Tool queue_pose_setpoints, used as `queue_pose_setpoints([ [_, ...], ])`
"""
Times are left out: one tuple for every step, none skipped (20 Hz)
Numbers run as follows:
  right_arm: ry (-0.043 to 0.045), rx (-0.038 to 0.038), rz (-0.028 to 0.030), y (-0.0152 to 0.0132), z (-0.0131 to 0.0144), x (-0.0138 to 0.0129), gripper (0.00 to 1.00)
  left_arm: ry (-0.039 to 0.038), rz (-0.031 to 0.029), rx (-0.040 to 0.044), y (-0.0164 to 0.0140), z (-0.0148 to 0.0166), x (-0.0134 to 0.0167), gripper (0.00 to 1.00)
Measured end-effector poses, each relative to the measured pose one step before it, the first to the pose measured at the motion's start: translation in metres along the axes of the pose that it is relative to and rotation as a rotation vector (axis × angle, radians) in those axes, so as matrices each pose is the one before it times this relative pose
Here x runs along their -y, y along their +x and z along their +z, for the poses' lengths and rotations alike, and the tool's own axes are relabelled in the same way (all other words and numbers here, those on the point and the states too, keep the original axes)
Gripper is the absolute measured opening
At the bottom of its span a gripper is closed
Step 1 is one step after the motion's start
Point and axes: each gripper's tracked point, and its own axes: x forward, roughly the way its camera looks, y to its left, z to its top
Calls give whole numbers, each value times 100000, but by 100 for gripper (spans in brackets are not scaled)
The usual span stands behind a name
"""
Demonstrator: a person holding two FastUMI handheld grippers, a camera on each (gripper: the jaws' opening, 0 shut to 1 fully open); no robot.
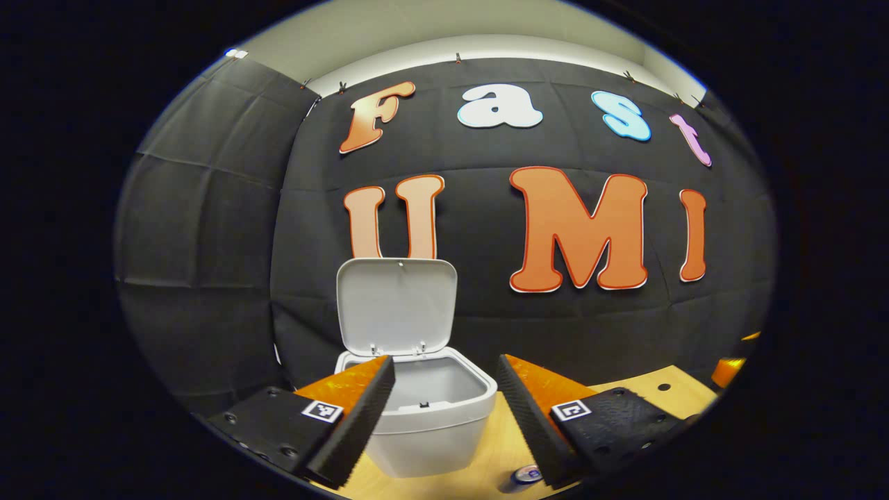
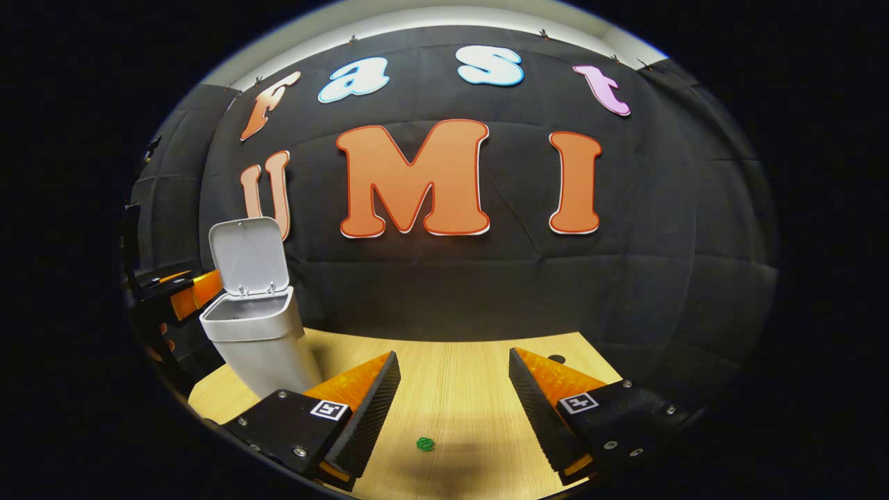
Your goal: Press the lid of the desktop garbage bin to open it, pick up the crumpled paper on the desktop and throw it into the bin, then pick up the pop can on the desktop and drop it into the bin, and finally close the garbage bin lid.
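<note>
The garbage bin [image 1: 429, 417] stands on the bench [image 2: 472, 389] with its lid [image 1: 396, 305] swung up and standing upright behind the mouth, so I judge the first step, pressing the lid open, as done. From the left gripper view I look down into the bin; what I can see of the inside looks bare, though the bottom is hidden from me. In the right gripper view the bin sits far to the left near the bench's back edge.

The crumpled paper [image 2: 425, 444] I take to be the small green wad lying on the bench just ahead of my right gripper [image 2: 451, 410], between its fingers' line and a little low. That gripper is spread wide and holds nothing. So the paper is not yet picked up, and it lies well apart from the bin.

The pop can [image 1: 526, 476] shows as a can top at the bottom edge of the left gripper view, on the bench just beside the bin and partly behind one finger of my left gripper [image 1: 444, 410]. That gripper is also spread wide and empty, hovering in front of the open bin.

As I judge it, three steps are left: paper in, can in, lid shut. An orange object at the far right of the left gripper view I cannot identify.
</note>
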Motion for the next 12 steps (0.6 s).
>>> queue_pose_setpoints([
  [-64, -1504, 682, -16, -547, 74, 94, -171, -719, -1580, -357, -609, 197, 99],
  [-721, -1855, 1443, 139, -691, -57, 94, 469, 71, -1623, -532, -663, -187, 99],
  [-790, -2868, 2056, 372, -1051, -148, 94, 459, 880, -823, -490, -439, -396, 96],
  [-366, -3697, 2955, 315, -1343, -315, 94, 180, 190, -468, -348, -348, -249, 97],
  [634, -4886, 2861, 713, -1569, -327, 94, 101, -461, -551, -248, -321, -41, 97],
  [1787, -6042, 3332, 872, -1792, -448, 94, 447, -750, -384, -482, -431, -55, 96],
  [1684, -6311, 3143, 1021, -1643, -402, 94, 767, -490, -636, -281, -346, -180, 96],
  [277, -5464, 2046, 1266, -1782, -194, 95, 358, -692, -82, -345, -343, -138, 96],
  [-887, -6218, -107, 1328, -1581, 216, 94, -57, -997, 243, -188, -124, -78, 97],
  [-1927, -4943, -883, 1134, -1495, 314, 95, 258, -3, -308, -215, -407, -370, 96],
  [-2330, -4837, -1148, 1054, -1152, 203, 95, 566, 822, -406, -209, -258, -627, 96],
  [-2533, -3862, -448, 1204, -970, -112, 95, 380, 274, -516, -146, -311, -392, 96],
])
